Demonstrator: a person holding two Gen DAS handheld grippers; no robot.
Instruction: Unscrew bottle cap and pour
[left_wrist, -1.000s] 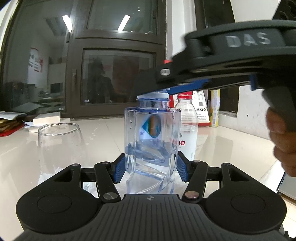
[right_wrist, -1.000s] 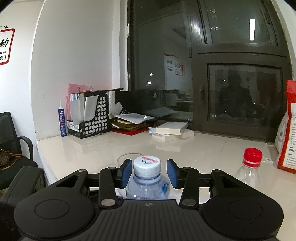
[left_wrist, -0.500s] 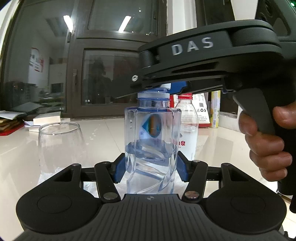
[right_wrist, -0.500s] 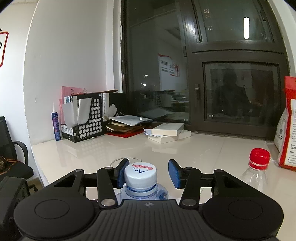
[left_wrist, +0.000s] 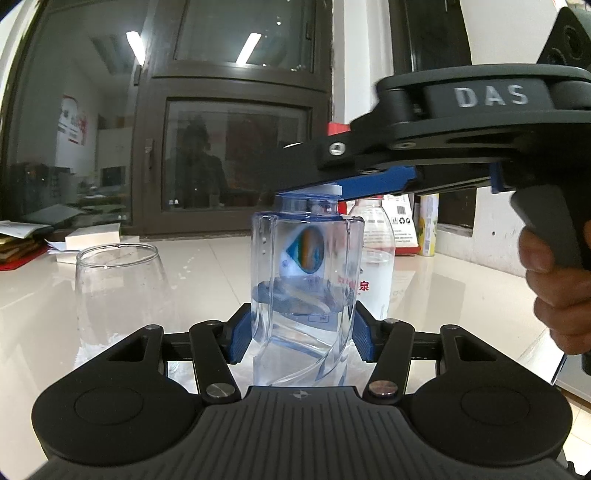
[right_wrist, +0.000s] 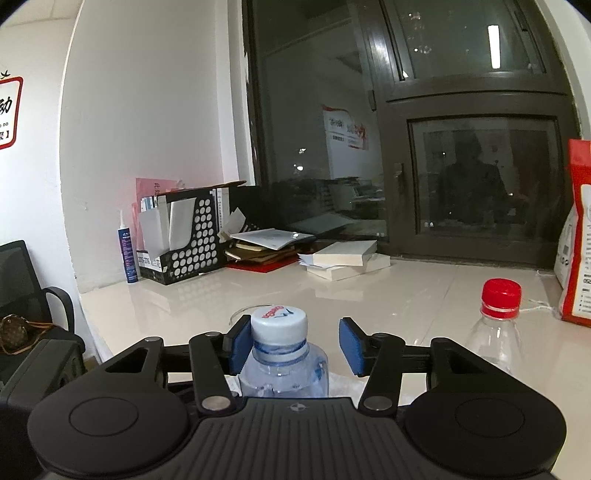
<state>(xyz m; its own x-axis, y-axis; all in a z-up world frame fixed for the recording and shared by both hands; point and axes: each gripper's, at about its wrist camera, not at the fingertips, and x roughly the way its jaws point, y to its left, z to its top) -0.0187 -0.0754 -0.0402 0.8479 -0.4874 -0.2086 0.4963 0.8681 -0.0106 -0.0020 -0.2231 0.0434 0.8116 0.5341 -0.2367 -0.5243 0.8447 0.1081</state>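
A clear water bottle (left_wrist: 306, 277), partly full, stands upright on the white table. My left gripper (left_wrist: 301, 338) is shut on its lower body, with a blue pad pressed to each side. The white cap (right_wrist: 279, 325) sits on the bottle's neck. My right gripper (right_wrist: 295, 345) is open around the cap: the left pad is at the cap's side and the right pad stands well clear. In the left wrist view the right gripper (left_wrist: 369, 184) reaches in from the right at cap height, held by a hand (left_wrist: 554, 288). An empty glass (left_wrist: 118, 288) stands left of the bottle.
A second bottle with a red cap (right_wrist: 501, 298) stands just behind and right of the held one. A red and white bag (right_wrist: 576, 236) is at the far right. Books (right_wrist: 343, 258) and a black file rack (right_wrist: 184, 240) line the window side.
The right gripper's fingers have spread away from the cap. The right gripper swung around the cap, and the cap's print now faces a different way. The left gripper and bottle stay put.
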